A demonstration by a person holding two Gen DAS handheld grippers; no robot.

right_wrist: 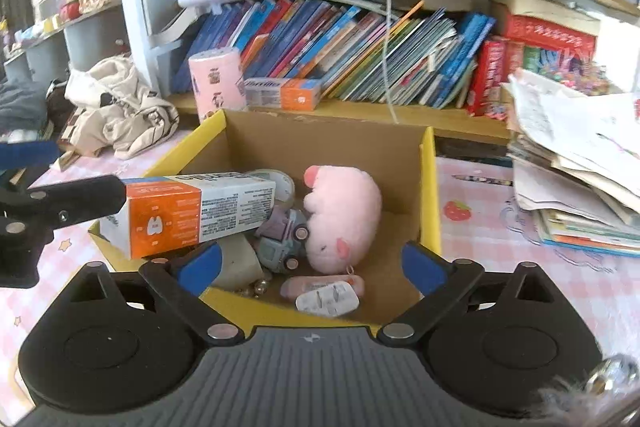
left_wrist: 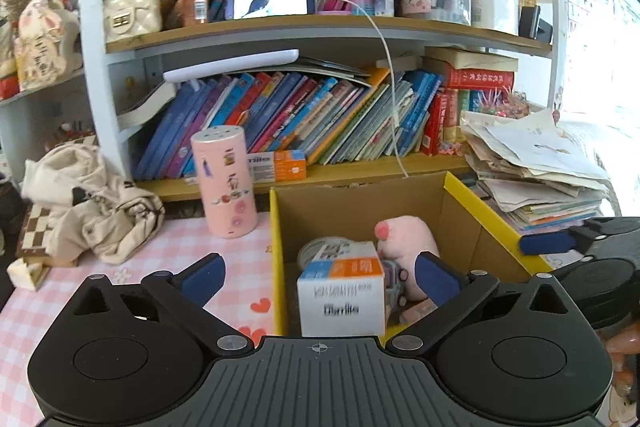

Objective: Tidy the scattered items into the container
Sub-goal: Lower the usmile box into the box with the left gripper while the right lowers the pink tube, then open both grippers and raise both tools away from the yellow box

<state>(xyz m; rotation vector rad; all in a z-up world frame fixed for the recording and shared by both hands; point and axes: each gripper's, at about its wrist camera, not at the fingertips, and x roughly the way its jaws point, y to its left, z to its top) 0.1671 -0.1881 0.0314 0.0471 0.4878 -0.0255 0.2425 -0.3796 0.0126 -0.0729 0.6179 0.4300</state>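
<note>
An open cardboard box with yellow rims (left_wrist: pixel 276 247) (right_wrist: pixel 430 187) stands on the pink checked table. Inside lie a white and orange toothpaste carton (left_wrist: pixel 340 291) (right_wrist: pixel 188 211), a pink plush pig (left_wrist: pixel 404 235) (right_wrist: pixel 340 215), a small toy car (right_wrist: pixel 284 239), a tape roll (right_wrist: pixel 276 183) and a white plug (right_wrist: pixel 328 301). My left gripper (left_wrist: pixel 320 279) hovers open over the box's near left corner; the carton sits between its pads, untouched. My right gripper (right_wrist: pixel 312 267) is open above the box's near rim, holding nothing.
A pink cylinder tin (left_wrist: pixel 226 183) stands left of the box, with a crumpled cream bag (left_wrist: pixel 92 207) beyond it. A second toothpaste carton (right_wrist: pixel 284 93) lies on the lowest bookshelf. A tall paper stack (right_wrist: pixel 580 167) fills the right side, and a white cable (right_wrist: pixel 386 27) hangs down behind.
</note>
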